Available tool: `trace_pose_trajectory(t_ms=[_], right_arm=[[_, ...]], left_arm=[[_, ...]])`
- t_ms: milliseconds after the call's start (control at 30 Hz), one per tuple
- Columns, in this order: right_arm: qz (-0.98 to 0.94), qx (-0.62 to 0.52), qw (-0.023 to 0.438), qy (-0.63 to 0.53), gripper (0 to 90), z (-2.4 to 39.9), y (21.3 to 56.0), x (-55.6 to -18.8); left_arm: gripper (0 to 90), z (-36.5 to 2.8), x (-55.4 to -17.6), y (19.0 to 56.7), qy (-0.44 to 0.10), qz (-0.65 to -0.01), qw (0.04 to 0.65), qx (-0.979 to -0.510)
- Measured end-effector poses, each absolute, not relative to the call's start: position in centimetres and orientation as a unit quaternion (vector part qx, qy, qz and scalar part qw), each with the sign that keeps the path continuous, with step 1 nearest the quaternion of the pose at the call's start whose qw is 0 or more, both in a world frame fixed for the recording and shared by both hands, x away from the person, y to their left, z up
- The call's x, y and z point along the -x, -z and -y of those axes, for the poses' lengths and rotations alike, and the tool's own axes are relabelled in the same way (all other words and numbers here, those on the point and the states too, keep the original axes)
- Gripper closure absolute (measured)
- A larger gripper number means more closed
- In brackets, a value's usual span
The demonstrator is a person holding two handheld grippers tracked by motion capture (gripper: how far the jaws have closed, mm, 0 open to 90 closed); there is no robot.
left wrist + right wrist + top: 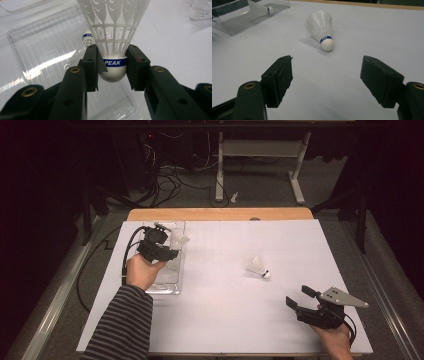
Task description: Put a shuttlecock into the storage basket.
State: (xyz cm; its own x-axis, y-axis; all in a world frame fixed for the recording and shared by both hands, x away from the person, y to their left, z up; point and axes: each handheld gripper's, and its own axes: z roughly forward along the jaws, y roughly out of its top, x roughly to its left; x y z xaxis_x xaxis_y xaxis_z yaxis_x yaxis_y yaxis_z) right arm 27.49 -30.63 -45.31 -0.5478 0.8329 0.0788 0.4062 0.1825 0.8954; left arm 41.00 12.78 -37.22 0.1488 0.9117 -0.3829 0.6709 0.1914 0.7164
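the held shuttlecock [112,37] sits between the black pads of the left gripper [111,67], which press on its white round nose at both sides, right by the blue band w/ "peak" on it. its white net skirt fans up & away from the gripper. so the left gripper is part closed and has hold of that shuttlecock. in the high view the left gripper [172,251] is at the far left of the worktop [225,320], over a clear plastic tray [167,287]. just behind the held one, a 2nd shuttlecock [83,43] w/ a blue band lies inside the tray.

a 3rd shuttlecock [258,267] lies on its side on the white worktop, right of the middle, well apart from the tray. its white nose points near & right.

the right gripper [299,296] is at the near right corner, held in a hand [334,337]. its jaws stand wide apart w/ nothing between them. in the right gripper view the 3rd shuttlecock is on the sheet farther off, beyond the pads [283,77], not touching them.

a striped sleeve [120,330] covers the left arm.
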Motion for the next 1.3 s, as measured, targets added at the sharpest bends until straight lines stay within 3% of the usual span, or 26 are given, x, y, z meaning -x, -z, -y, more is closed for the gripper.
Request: trace_pose_trajectory(t_ms=[1300], right_arm=[[-0.735,-0.423,0.219,-0.482,26.6,30.7,45.4,-27.6]], left_arm=[[64.9,-15.0,-44.4,38.6,-0.165,-0.679,0.402,-0.592]])
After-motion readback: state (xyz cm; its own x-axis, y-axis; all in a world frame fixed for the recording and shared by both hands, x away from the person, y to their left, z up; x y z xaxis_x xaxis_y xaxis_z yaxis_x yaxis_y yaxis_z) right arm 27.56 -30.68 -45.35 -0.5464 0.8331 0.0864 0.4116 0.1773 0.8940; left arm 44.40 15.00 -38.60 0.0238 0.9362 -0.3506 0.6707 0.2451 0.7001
